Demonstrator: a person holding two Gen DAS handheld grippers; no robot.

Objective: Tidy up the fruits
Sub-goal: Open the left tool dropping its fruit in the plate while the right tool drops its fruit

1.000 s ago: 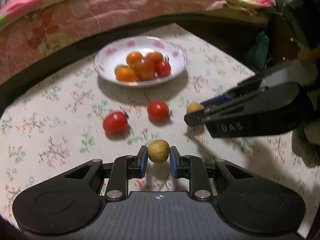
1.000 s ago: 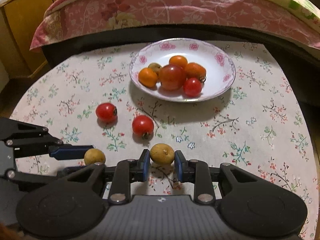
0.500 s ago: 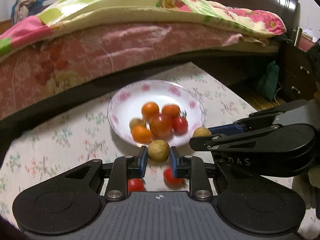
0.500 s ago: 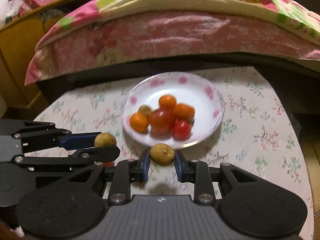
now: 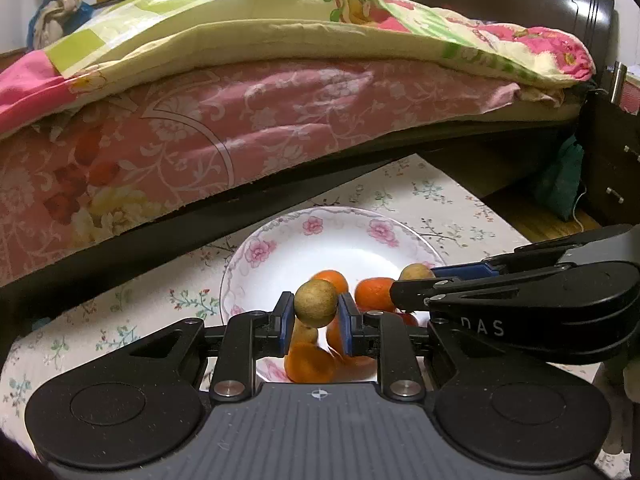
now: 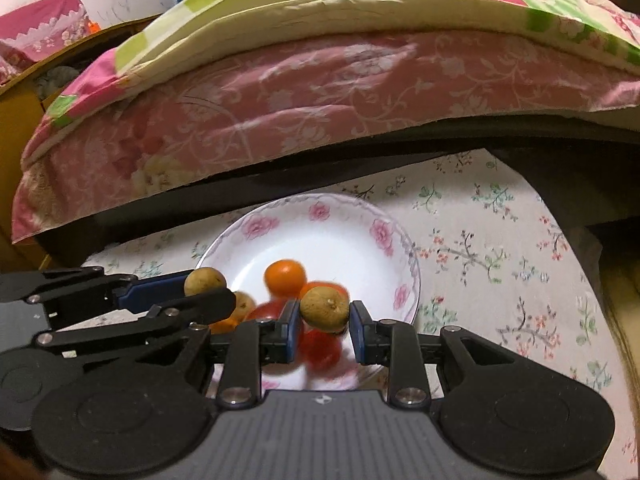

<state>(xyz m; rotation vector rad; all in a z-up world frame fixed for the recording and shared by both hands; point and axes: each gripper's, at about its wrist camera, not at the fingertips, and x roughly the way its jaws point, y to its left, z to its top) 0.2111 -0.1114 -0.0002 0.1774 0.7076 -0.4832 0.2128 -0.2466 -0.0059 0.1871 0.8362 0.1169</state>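
Both grippers hang over a white plate with pink flowers (image 5: 344, 226) (image 6: 320, 212) that holds several small orange and red fruits (image 5: 374, 292) (image 6: 285, 277). My left gripper (image 5: 316, 318) is shut on a round tan fruit (image 5: 316, 303); in the right wrist view it (image 6: 208, 292) comes in from the left with that fruit (image 6: 205, 280). My right gripper (image 6: 325, 326) is shut on a second tan fruit (image 6: 325, 308); in the left wrist view it (image 5: 416, 280) reaches in from the right with its fruit (image 5: 416, 271). The two grippers are side by side, close together.
The plate rests on a floral tablecloth (image 5: 440, 208) (image 6: 492, 240). Right behind the table is a bed with a pink patterned mattress (image 5: 240, 120) and a quilt on top. A dark wooden headboard and cabinet (image 5: 608, 152) stand at the right.
Both grippers have lifted their tan fruits from the cloth and carried them forward to over the plate. The two red tomatoes on the cloth have dropped out of view.
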